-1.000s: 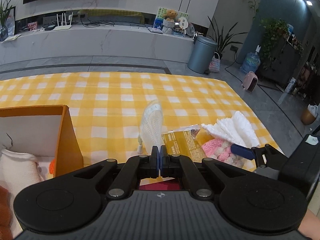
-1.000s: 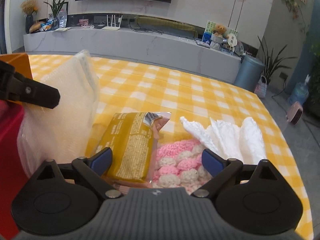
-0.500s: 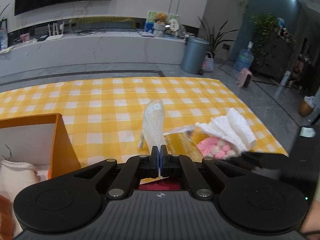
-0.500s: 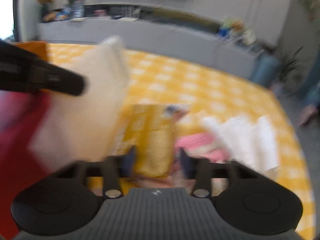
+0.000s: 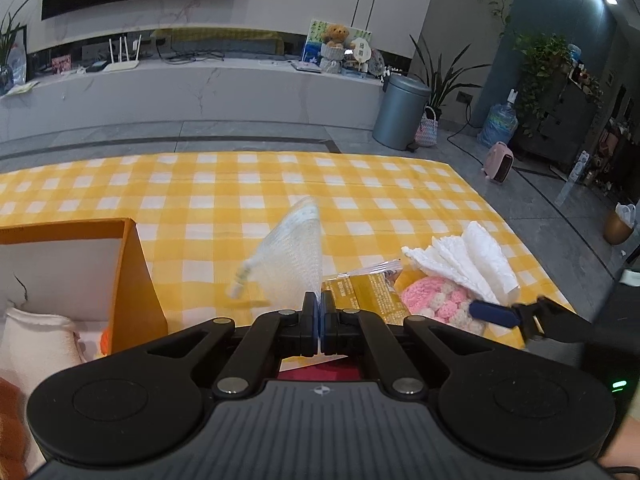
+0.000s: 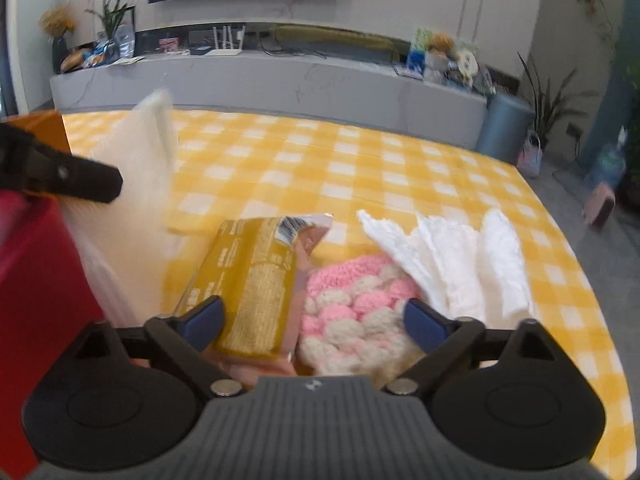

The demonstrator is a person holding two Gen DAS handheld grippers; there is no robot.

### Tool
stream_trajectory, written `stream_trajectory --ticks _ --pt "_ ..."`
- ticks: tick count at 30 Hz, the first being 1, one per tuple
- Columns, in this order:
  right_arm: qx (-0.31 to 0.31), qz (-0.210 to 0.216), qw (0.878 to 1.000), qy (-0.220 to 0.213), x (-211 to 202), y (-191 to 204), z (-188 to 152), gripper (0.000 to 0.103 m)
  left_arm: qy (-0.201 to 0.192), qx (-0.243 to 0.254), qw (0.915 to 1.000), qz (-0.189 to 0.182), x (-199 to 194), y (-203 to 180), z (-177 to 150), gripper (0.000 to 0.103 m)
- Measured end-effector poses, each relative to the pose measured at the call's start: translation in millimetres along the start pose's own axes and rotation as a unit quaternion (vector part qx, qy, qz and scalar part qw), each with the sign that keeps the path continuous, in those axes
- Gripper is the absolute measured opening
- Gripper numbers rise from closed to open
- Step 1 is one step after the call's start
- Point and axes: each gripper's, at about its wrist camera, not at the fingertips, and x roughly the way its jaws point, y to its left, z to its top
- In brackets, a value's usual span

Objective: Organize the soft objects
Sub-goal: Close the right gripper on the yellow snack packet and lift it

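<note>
Left tongs [image 5: 319, 322]: pressed together on the edge of a clear mesh bag [image 5: 294, 258], which stands up off the bench [image 5: 224, 192] in front of them.
Right tongs [image 6: 314, 322]: spread wide after a quick close-and-reopen; nothing pinched. The yellow packet [image 6: 250, 284] and the pink knit [image 6: 352, 312] lie between the fingers, untouched by the pads as far as the view shows.
Soft things: packet, knit and white cloth [image 6: 460, 264] sit bunched at the bench's right near edge, touching or overlapping.
Box [image 5: 136, 280]: orange, open, at the left, already holding a pale towel [image 5: 36, 344].
Step in hand, as I read it: the right tongs are lining up a pick from the pile while the left carries the bag.
Doing it well: choose one item, probably the packet on top. Come down so one finger goes outside it and one between it and the knit, then close squarely across its width.
Risk: a wide, centred bite would catch both packet and knit, dragging the cloth along.
Left side: keep the bag lifted and clear of the pile.
</note>
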Motion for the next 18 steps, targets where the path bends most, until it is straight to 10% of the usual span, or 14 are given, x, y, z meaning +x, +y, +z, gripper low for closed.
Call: stream_trajectory --ticks 10,18 --pt "-0.029 -0.024 0.999 -0.017 15 12 -1 0.099 -0.003 -0.024 0.9997 0.003 -2 8 -1 0.001" --pt "-0.125 0.08 0.989 -0.005 -1 15 -6 0.08 -0.003 -0.026 0.9997 -0.003 -2 9 0 0.001"
